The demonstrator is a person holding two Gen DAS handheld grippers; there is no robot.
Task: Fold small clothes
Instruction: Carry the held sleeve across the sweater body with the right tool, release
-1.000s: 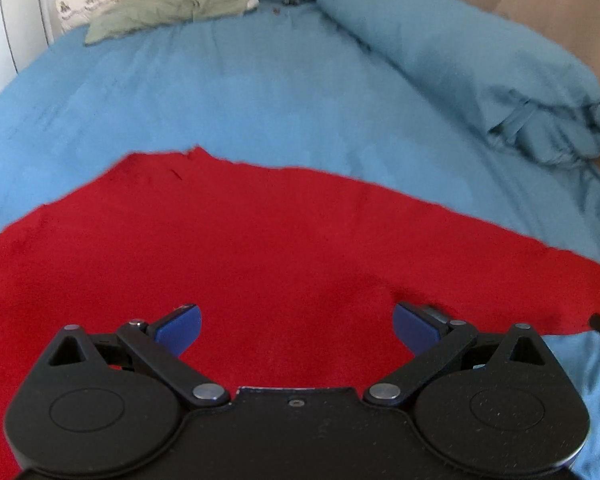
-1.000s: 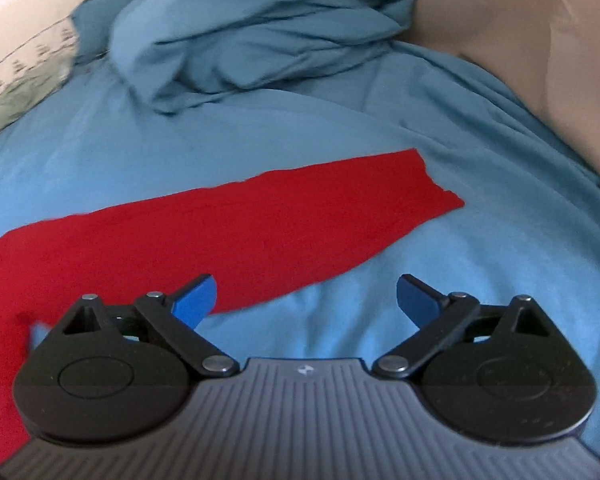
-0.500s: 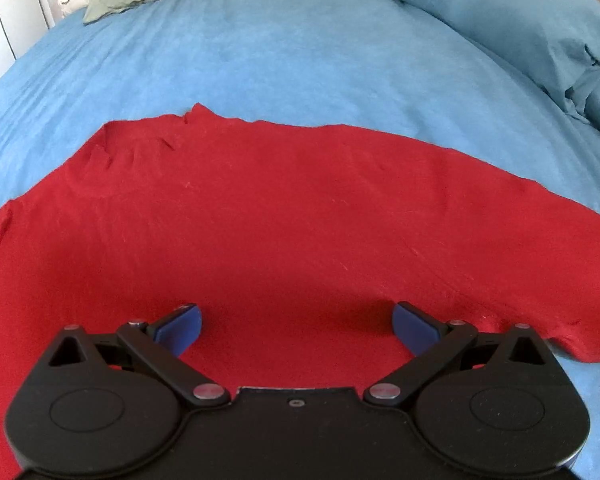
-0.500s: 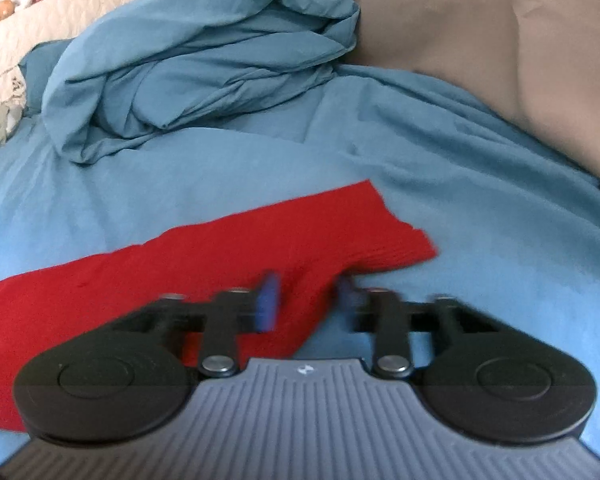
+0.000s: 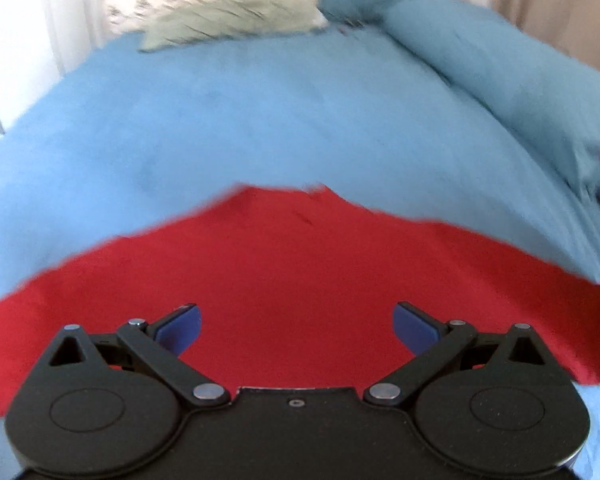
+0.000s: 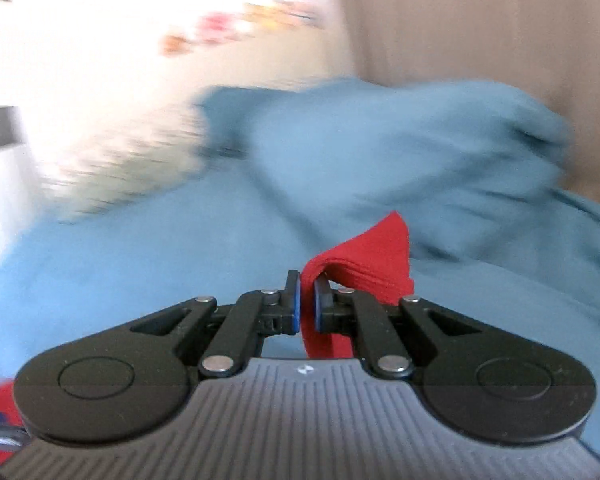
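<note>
We are folding a red garment (image 5: 300, 280) lying spread on a blue bed sheet (image 5: 260, 120).
Our right gripper (image 6: 307, 300) is pinching the garment's raised sleeve end; our left gripper (image 5: 296, 320) is hovering wide open, holding nothing.

left gripper (image 5: 296, 326): black linkage arms, silver pivot screws, blue pads.
right gripper (image 6: 307, 300): black arms, ribbed grey body, blue pads.
</note>
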